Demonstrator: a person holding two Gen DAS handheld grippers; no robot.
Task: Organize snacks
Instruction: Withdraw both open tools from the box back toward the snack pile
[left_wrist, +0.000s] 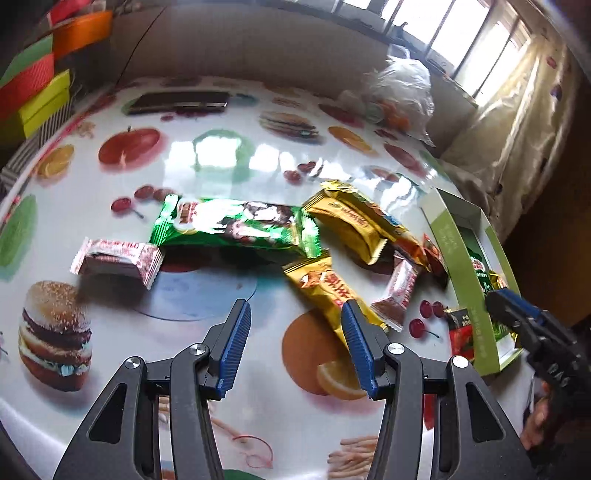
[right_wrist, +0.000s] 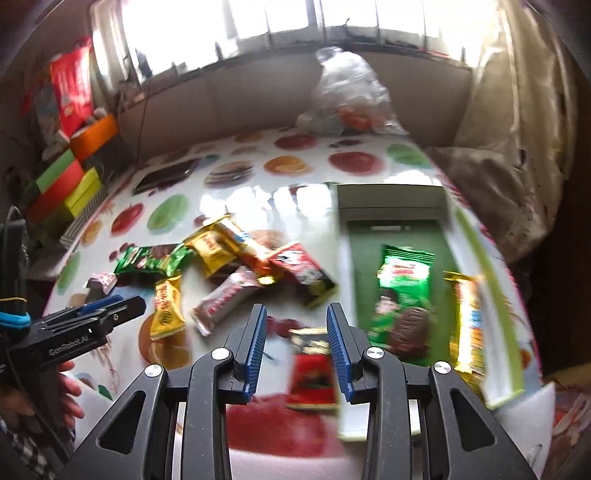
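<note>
The sorting is part done: the green box (right_wrist: 506, 295) at the right of the surface (right_wrist: 258, 199) already holds a green chocolate-wafer pack (right_wrist: 402, 295) lying flat and a yellow packet (right_wrist: 467, 317) along its right wall, while most snacks are loose in a pile (right_wrist: 236, 266) left of it. The right tool (right_wrist: 295, 350) hovers with its jaws apart and nothing pressed between them; a red and black packet (right_wrist: 314, 369) lies on the surface below the gap, just outside the box's left wall. The left tool (left_wrist: 295, 343) hangs open and empty above the near end of a yellow bar (left_wrist: 325, 288). The long green wafer pack (left_wrist: 236, 225) and a pink-wrapped piece (left_wrist: 118, 258) lie farther left. Next, I judge, either tool must drop lower, close on one packet and carry it over the box wall
</note>
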